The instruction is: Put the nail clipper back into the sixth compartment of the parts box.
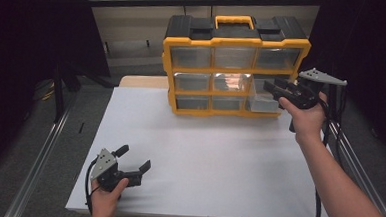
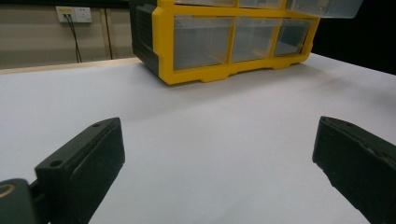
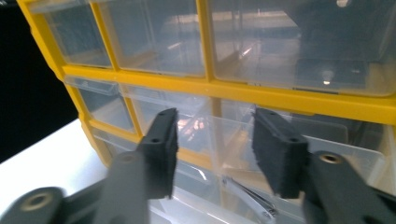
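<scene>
High view: a yellow and black drawer cabinet (image 1: 233,65) with a yellow handle (image 1: 234,21) stands at the far side of the white worktop (image 1: 203,154). It has three rows of three clear plastic drawers. The right-hand drawer of the middle row (image 1: 261,98) is pulled out toward the person. The other drawers sit flush in their frame.

In the right gripper view, a small metal nail clipper (image 3: 245,196) lies in the pulled-out drawer (image 3: 196,205), below the fingers. What the other drawers hold cannot be told through the hazy plastic. No readable writing shows on the cabinet.

The right gripper (image 1: 278,87) is held in the air at the cabinet's right front, just over the open drawer. Its fingers (image 3: 161,140) stand moderately apart and grip nothing.

The left gripper (image 1: 134,158) rests low at the near left of the worktop, well apart from the cabinet. Its fingers (image 2: 88,158) are spread wide, with bare worktop between them.

A wall socket (image 2: 74,14) with a cable plugged in shows behind in the left gripper view.
</scene>
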A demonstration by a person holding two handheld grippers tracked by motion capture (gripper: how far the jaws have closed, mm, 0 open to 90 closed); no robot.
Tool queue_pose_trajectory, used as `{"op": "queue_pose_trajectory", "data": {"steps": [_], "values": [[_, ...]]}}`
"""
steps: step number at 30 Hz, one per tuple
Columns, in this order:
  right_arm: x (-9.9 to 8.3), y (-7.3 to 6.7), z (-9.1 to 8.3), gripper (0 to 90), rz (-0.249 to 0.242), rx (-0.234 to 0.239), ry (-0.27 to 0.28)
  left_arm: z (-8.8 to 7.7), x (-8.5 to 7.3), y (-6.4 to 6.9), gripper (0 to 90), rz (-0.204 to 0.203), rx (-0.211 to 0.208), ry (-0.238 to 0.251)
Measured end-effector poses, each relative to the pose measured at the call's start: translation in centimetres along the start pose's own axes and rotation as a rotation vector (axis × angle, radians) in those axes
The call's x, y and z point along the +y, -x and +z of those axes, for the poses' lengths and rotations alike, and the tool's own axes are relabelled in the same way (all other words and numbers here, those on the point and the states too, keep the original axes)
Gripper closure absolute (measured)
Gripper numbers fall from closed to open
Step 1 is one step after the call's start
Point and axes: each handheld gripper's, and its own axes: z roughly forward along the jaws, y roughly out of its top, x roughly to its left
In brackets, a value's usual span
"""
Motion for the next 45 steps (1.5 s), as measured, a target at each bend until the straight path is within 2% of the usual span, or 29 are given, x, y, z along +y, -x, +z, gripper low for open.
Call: {"op": "queue_pose_trajectory", "data": {"steps": [3, 4, 5, 8, 12, 16, 17, 18, 25, 28, 32, 33, 35, 43, 45], "values": [[0.0, -0.3, -0.3, 35.5, 0.025, 0.011, 0.025, 0.0, 0.0, 0.0, 2.3, -0.001, -0.001, 0.000], [0.0, -0.3, -0.3, 35.5, 0.025, 0.011, 0.025, 0.0, 0.0, 0.0, 2.3, -0.001, -0.001, 0.001], [-0.1, -0.5, -0.6, 31.3, 0.019, 0.010, 0.026, 0.0, 0.0, 0.0, 2.4, 0.000, 0.003, -0.006], [-0.2, -0.7, -0.8, 28.4, 0.011, 0.013, 0.028, 0.0, 0.0, 0.0, 2.4, 0.010, 0.002, -0.004], [-0.6, -0.9, -1.3, 24.1, 0.014, 0.025, 0.034, 0.0, 0.0, 0.2, 2.4, 0.003, -0.007, -0.002], [-0.8, -1.3, -2.0, 19.4, -0.011, 0.025, 0.027, 0.1, 0.1, 0.2, 2.4, 0.002, -0.004, 0.003], [-0.9, -1.5, -2.4, 18.0, -0.024, 0.043, 0.034, 0.1, 0.0, 0.2, 2.4, 0.004, -0.003, 0.003], [-0.9, -1.6, -2.7, 17.4, -0.038, 0.048, 0.033, 0.1, 0.1, 0.2, 2.4, 0.003, -0.007, -0.003], [-1.7, -2.3, -4.1, 14.2, -0.037, 0.082, 0.060, 0.2, 0.1, 0.3, 2.3, 0.015, -0.017, -0.002], [-2.3, -2.4, -5.0, 12.7, -0.049, 0.097, 0.066, 0.0, 0.1, 0.3, 2.3, 0.005, -0.008, 0.007], [-2.8, -2.5, -5.7, 12.0, -0.050, 0.103, 0.085, 0.0, 0.1, 0.2, 2.3, 0.004, -0.003, 0.007], [-3.0, -2.5, -6.0, 11.6, -0.047, 0.105, 0.093, -0.1, 0.2, 0.2, 2.3, 0.014, 0.001, 0.005], [-3.4, -2.5, -6.8, 10.8, -0.057, 0.108, 0.102, 0.0, 0.1, 0.3, 2.3, 0.007, -0.008, 0.007], [-5.0, -2.5, -8.1, 9.4, -0.071, 0.125, 0.100, 0.0, 0.1, 0.3, 2.3, 0.007, -0.007, 0.005], [-5.9, -2.5, -8.4, 9.0, -0.079, 0.141, 0.099, 0.0, 0.1, 0.3, 2.3, 0.005, -0.006, 0.005]]}}
